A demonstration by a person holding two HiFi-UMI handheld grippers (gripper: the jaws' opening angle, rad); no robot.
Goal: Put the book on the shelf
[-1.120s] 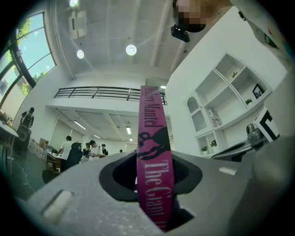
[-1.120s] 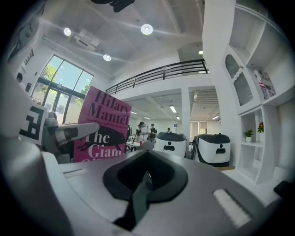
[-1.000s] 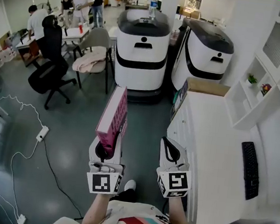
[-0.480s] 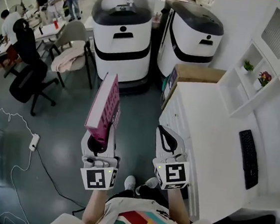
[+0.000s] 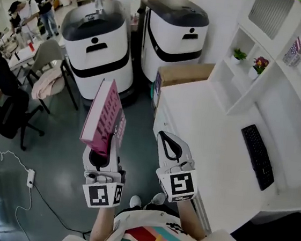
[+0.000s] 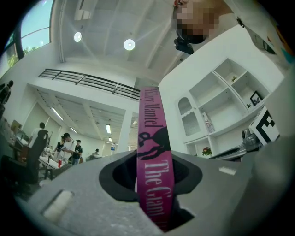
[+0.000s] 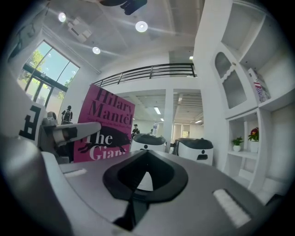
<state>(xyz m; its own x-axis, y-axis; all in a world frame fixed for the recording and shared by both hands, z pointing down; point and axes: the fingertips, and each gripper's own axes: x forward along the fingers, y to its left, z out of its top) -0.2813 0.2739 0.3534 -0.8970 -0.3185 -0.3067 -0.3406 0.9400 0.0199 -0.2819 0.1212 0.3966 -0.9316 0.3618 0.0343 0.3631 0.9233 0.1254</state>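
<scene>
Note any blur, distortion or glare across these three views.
Head view: wide-angle bending, floor at lower left smeared, book sharp. Left gripper view: round fisheye with dark corners, ceiling lamps flare, book spine legible. Right gripper view: same fisheye, window bright.

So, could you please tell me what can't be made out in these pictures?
Left gripper view: the book has its lower title hidden between the jaws of the left gripper.
Head view: the shelf has its upper compartments cut off by the top edge.
Head view: the striped item on the shelf is too small to identify.
Head view: the people at the back are too small to tell what they do.
</scene>
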